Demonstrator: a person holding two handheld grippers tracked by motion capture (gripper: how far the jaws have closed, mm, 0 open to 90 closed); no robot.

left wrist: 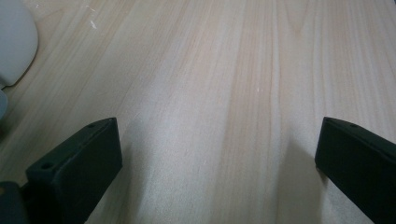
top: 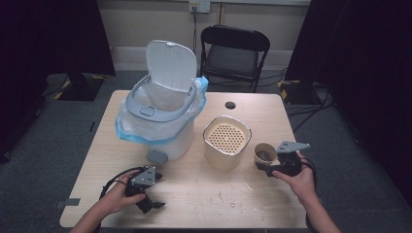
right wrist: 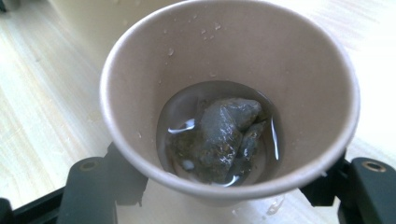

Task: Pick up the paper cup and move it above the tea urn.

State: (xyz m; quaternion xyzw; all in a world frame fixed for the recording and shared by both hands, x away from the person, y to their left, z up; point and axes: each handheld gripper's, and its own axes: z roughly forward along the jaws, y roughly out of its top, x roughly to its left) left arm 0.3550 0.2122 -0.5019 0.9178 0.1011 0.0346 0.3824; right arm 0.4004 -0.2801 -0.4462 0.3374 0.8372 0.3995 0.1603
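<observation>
Your L gripper (top: 154,203) sat low at the near-left of the table (top: 204,194), jaws spread wide w/ nothing between them, bare wood under it. Bin (top: 160,114) w/ lid up stood back-left, strainer pot (top: 227,141) center. Paper cup (top: 265,155) stood upright just right of the pot, touching or nearly so; can't tell which. Your R gripper (top: 270,170) came at the cup from the near-right side, jaws flanking its lower wall, apparently clamped on it. Cup (right wrist: 229,98) held wet teabag (right wrist: 224,135) in a little liquid. R hand was the near one; pot lay directly left of cup, so a tip-out looks like a short leftward carry, cup axis kept vertical til over the holes.
</observation>
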